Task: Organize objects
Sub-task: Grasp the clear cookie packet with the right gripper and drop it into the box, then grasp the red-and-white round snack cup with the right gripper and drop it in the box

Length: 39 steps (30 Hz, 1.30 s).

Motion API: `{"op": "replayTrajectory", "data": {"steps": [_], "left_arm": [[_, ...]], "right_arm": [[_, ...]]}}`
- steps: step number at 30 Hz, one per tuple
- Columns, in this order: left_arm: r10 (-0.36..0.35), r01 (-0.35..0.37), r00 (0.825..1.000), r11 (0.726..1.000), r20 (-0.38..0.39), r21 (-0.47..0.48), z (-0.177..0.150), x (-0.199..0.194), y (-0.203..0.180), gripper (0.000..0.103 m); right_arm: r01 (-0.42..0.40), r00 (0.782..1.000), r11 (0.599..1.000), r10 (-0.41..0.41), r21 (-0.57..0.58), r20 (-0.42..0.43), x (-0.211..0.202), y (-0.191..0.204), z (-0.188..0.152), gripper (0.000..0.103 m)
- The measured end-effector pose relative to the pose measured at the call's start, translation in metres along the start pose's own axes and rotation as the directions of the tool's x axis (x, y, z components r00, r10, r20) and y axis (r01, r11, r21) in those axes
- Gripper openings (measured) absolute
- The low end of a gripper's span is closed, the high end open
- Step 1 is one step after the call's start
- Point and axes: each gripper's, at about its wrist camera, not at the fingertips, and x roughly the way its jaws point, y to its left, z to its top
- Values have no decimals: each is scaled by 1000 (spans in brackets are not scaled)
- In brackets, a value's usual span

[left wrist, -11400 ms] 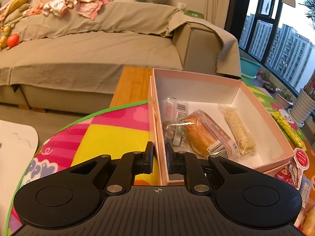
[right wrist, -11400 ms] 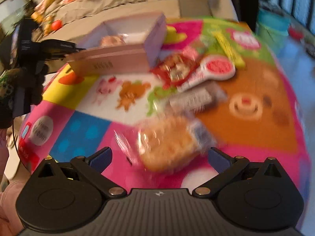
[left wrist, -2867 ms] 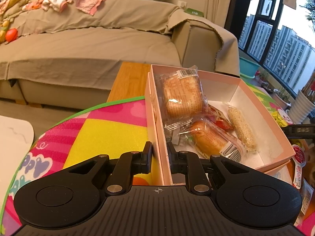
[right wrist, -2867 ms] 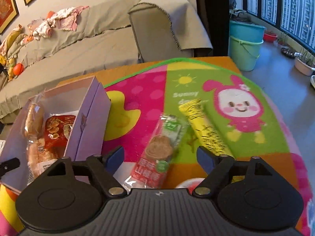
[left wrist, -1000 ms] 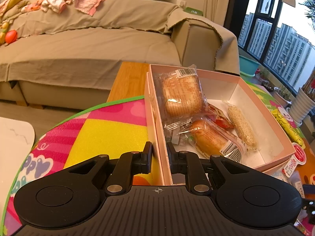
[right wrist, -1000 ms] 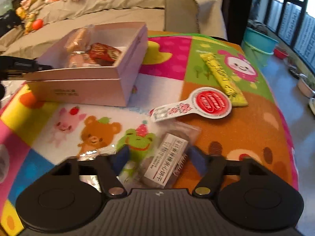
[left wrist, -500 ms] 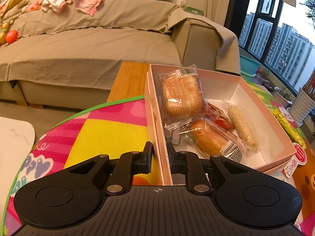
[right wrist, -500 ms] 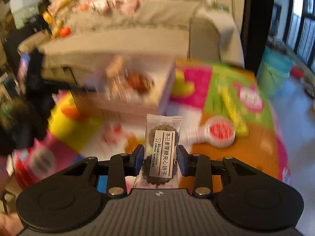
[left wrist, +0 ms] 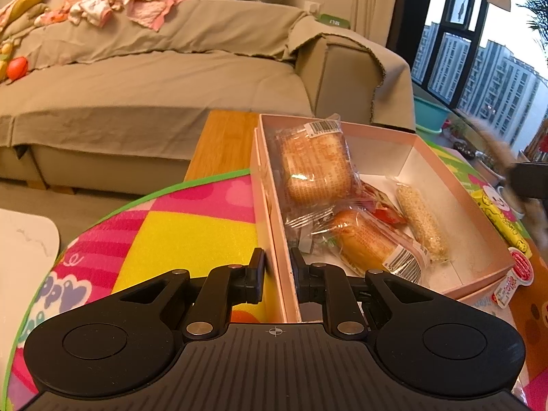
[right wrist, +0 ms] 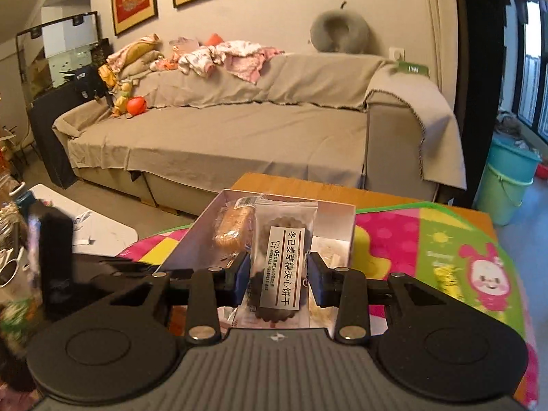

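Step in hand: carrying a wrapped biscuit packet [right wrist: 280, 267] to the pink box [left wrist: 459, 188]; my right gripper [right wrist: 278, 279] pinches it by its sides, upright, label facing me, held above the table with the box beyond it

Box contents: two bread packs, a red snack, a cereal bar (free floor toward the far right corner)

Left gripper [left wrist: 277, 274]: jaws clamped on the box's near wall, tilted downward, steadying it

Next move, as I judge: reach over the rim, lower, then spread the fingers

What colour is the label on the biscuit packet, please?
White with dark printed characters, on the biscuit packet held in the right hand-held gripper; clearest in the right wrist view.
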Motion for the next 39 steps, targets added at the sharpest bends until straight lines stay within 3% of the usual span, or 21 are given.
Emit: {"op": "replayTrajectory", "data": {"steps": [6, 12, 15, 19, 23, 32, 36, 39], "left_arm": [[-6, 6, 1000, 1000, 1, 5, 0, 1, 1, 18], [-6, 6, 1000, 1000, 3, 2, -1, 1, 1, 18], [-5, 5, 1000, 1000, 4, -2, -1, 1, 0, 18], [-4, 4, 1000, 1000, 3, -4, -1, 1, 0, 18], [0, 0, 1000, 1000, 3, -7, -1, 1, 0, 17], [4, -4, 1000, 1000, 0, -3, -1, 0, -1, 17], [6, -6, 1000, 1000, 0, -2, -1, 0, -1, 17], [8, -8, 1000, 1000, 1, 2, -1, 0, -2, 17]], "right_arm": [[5, 999, 999, -3, 45, -37, 35, -6, 1, 40], [37, 999, 999, -36, 36, -27, 15, -15, -12, 45], [76, 997, 997, -75, 21, -34, 0, -21, -25, 53], [124, 989, 992, -122, 19, -77, -15, -34, -49, 54], [168, 977, 983, -157, 70, -145, -19, -56, -72, 66], [277, 940, 912, -192, 304, -282, 10, -109, -102, 68], [315, 937, 865, -218, 391, -271, 21, -126, -103, 76], [328, 937, 864, -247, 381, -246, 28, -122, -96, 80]]}}
